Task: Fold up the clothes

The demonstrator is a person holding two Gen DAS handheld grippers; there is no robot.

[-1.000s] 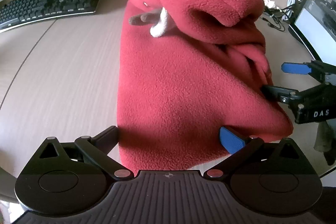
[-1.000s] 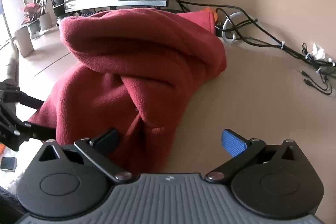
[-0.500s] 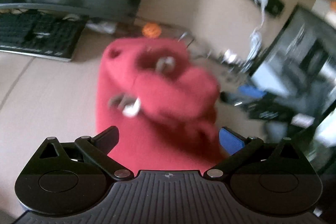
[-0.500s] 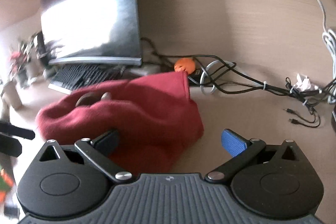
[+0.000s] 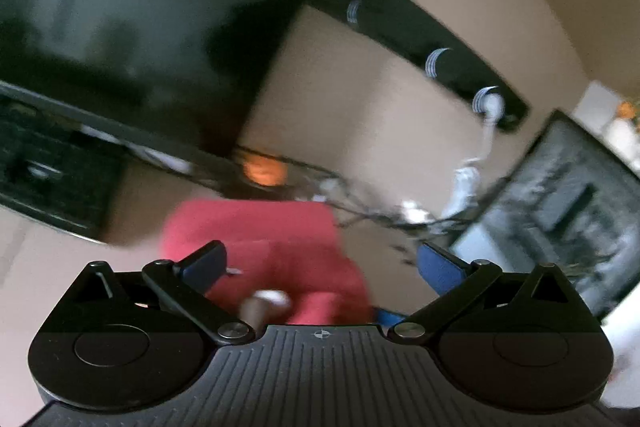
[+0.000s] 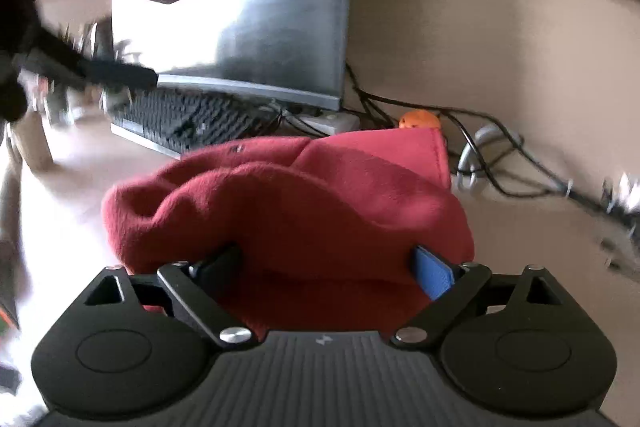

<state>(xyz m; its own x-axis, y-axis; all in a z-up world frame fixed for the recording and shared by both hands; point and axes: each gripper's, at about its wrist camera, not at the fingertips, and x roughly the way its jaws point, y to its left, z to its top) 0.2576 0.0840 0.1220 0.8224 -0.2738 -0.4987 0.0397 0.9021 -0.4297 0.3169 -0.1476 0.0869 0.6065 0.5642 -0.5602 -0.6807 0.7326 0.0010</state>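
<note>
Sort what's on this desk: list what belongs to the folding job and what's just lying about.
For the job:
- red fleece garment
- right gripper, closing, fleece between its fingers
- left gripper, open above the fleece

Lying about:
- keyboard
- monitor
- tangle of cables
- orange ball

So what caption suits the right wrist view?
Right tool closing around a bunched red fleece before a monitor.

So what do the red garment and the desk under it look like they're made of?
Red garment: looks like fleece, matte and fuzzy, with thick soft rounded folds and no sheen. Desk: pale beige and smooth with a low sheen, probably wood-look laminate; motion blur hides any grain, so real wood can't be ruled out.
</note>
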